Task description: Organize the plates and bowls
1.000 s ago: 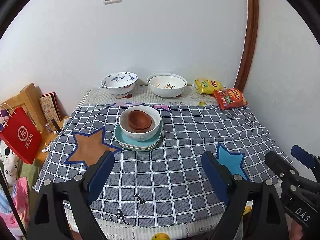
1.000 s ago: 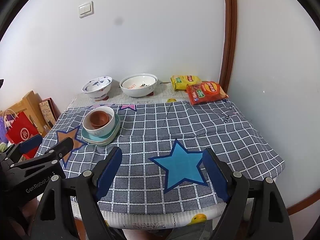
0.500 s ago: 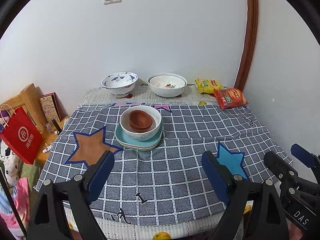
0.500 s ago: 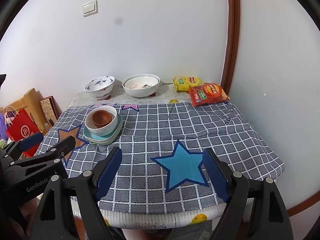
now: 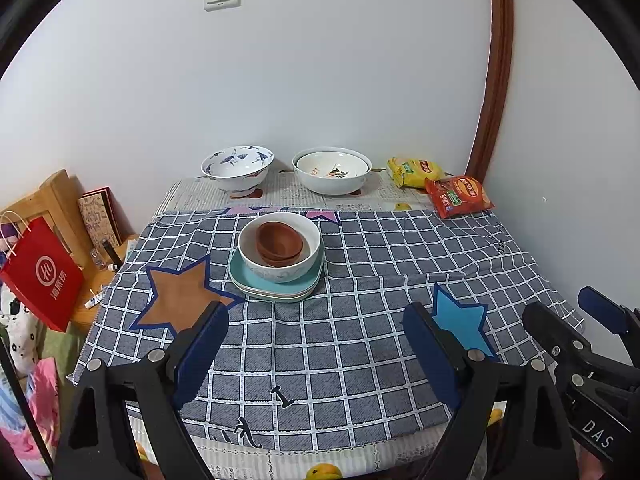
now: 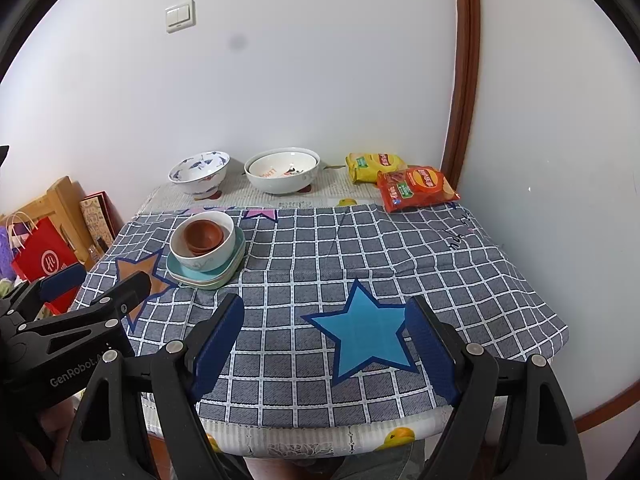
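Note:
A stack sits on the checked cloth: teal plates [image 5: 256,282] [image 6: 188,274], a white bowl [image 5: 280,272] [image 6: 208,258] on them, brown bowls [image 5: 278,242] [image 6: 202,234] nested inside. By the wall stand a blue-patterned bowl [image 5: 238,168] [image 6: 199,172] and a wide white bowl [image 5: 331,172] [image 6: 282,172] with another nested in it. My left gripper [image 5: 316,340] hangs open over the near edge, well short of the stack. My right gripper [image 6: 326,332] is open over the blue star, empty. Each gripper shows at the other view's edge.
Yellow [image 5: 414,170] [image 6: 374,164] and red [image 5: 458,196] [image 6: 416,188] snack bags lie at the back right near a brown door frame. A red paper bag [image 5: 42,276] and wooden items stand off the table's left side. The wall closes the right.

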Demonstrator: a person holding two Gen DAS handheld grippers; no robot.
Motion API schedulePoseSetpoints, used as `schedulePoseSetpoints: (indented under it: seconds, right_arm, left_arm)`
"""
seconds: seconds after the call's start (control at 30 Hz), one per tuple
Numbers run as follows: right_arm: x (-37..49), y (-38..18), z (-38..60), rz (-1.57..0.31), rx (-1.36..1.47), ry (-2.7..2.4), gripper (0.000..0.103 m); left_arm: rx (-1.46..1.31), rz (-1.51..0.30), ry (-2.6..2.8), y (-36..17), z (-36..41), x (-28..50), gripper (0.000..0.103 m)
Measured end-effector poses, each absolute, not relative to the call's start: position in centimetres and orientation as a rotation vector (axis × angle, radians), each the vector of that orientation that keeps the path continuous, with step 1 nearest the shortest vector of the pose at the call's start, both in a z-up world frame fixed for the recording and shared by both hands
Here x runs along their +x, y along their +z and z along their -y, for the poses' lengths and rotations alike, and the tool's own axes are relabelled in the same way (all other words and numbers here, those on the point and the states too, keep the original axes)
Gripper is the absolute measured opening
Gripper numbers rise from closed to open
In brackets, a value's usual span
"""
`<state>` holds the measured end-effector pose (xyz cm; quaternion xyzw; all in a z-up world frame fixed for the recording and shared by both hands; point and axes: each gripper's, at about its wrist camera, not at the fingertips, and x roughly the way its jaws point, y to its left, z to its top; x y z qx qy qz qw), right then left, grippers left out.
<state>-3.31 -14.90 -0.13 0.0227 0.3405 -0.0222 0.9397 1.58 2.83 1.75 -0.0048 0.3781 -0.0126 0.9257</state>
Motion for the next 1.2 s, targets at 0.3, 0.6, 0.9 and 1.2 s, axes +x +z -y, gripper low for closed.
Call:
schedulePoseSetpoints:
  seconds: [0.3, 0.6, 0.9, 1.2]
  right_arm:
    - [-3.37, -0.05, 14.72, -0.691, 0.046, -0.046, 0.082]
    - [-3.38, -0.01, 14.7, -0.69, 0.045, -0.045, 0.082]
    - [-3.54, 0.22, 14.58, -0.685, 0.045, -0.045, 0.082]
    - [-3.79, 0.43, 14.54, -0.68, 0.046, -0.044, 0.082]
  left_arm:
    - [-0.01, -0.775, -0.032, 1.77, -2.91, 1.57, 0.089]
    - [-0.006, -0.773, -0.028, 1.76, -2.95, 1.52, 0.089]
    - [-0.005, -0.77, -0.027, 1.79, -2.97, 1.38, 0.089]
    - [-0.008, -0.768, -0.024, 1.88, -2.98, 1.39, 0.089]
